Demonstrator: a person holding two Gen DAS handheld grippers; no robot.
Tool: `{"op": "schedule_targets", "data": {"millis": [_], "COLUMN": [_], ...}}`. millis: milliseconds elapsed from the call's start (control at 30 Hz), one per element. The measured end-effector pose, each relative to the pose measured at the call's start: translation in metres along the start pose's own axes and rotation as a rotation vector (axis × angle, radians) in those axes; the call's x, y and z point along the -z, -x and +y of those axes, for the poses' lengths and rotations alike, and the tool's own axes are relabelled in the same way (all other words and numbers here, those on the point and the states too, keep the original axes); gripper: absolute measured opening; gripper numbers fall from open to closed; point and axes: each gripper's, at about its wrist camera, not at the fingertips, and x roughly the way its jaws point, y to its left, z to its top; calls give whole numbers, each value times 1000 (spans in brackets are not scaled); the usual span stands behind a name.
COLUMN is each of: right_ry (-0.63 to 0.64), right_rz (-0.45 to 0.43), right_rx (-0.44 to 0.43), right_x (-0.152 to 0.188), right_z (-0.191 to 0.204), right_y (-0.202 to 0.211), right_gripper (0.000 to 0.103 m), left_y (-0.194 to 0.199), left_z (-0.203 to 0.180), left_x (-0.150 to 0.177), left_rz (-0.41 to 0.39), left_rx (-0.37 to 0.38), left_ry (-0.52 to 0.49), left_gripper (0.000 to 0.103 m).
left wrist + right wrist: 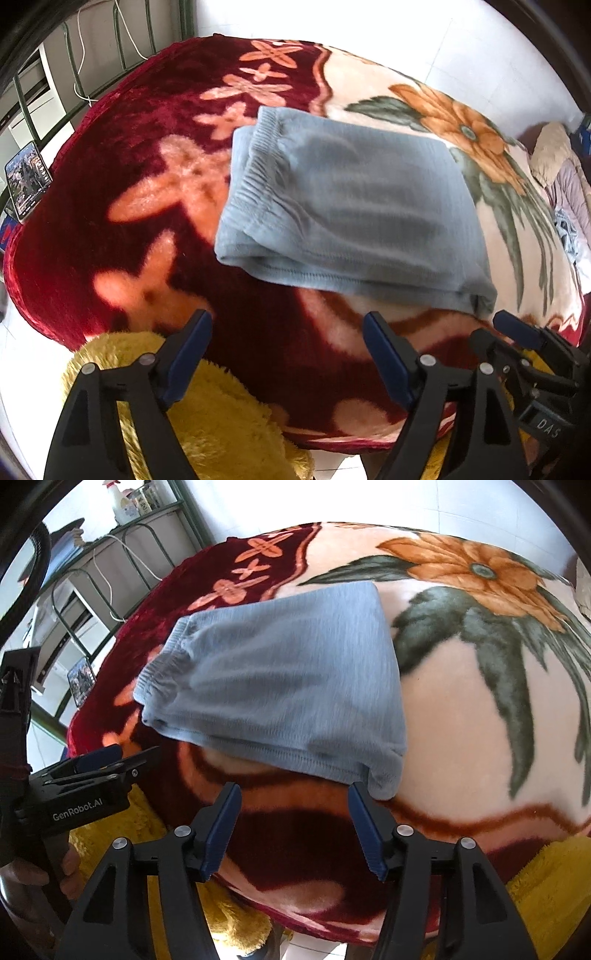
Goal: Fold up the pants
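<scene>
The grey-blue pants point(347, 210) lie folded into a compact rectangle on the flowered blanket point(155, 206), elastic waistband to the left. They also show in the right wrist view point(280, 686). My left gripper point(288, 332) is open and empty, held back from the near edge of the pants. My right gripper point(293, 797) is open and empty, its right fingertip point(360, 805) close to the near right corner of the pants. The right gripper also shows at the lower right of the left wrist view point(524, 332); the left gripper shows at the left of the right wrist view point(99, 760).
A yellow fluffy cover point(207, 413) hangs below the blanket's near edge. A tablet point(27, 181) stands at the far left edge. A green metal rack point(92, 576) stands beyond the left side. More bedding point(565, 177) lies at the right.
</scene>
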Motion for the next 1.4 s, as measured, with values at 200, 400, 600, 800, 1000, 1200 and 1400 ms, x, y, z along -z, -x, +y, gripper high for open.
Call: {"op": "schedule_targets", "data": {"millis": [200,400,600,800,1000,1200,1400], "right_ry": [-8,-19,-32,-24,-22,-21,-21], "right_rz": [2,5,6,8,7,7,7], "right_rx": [7,16,22,18,19,18,19], "right_x": [3,4,5,5,5,5,5], "right_z": [-1,-4,-7,-4,-3,-3,-3], "right_y": [0,-1,-1,-2,-1,-1,-1], "right_gripper": [61,61,62,62,62,62,62], "left_y": [-6,-8,-8,-7,-7,-6,-6], "left_z": [-10,-15,-19,-20,-17,-17,-17], "left_x": [6,7,9,10,10,10,10], "left_rz": [27,25,28,26,25,29,29], "left_rx": [-7,-21,-20,-20,-20,-19,-19], "left_ry": [-31,-47,-56,-51,-50,-50,-50], "left_gripper": [87,87,87,87,87,87,87]}}
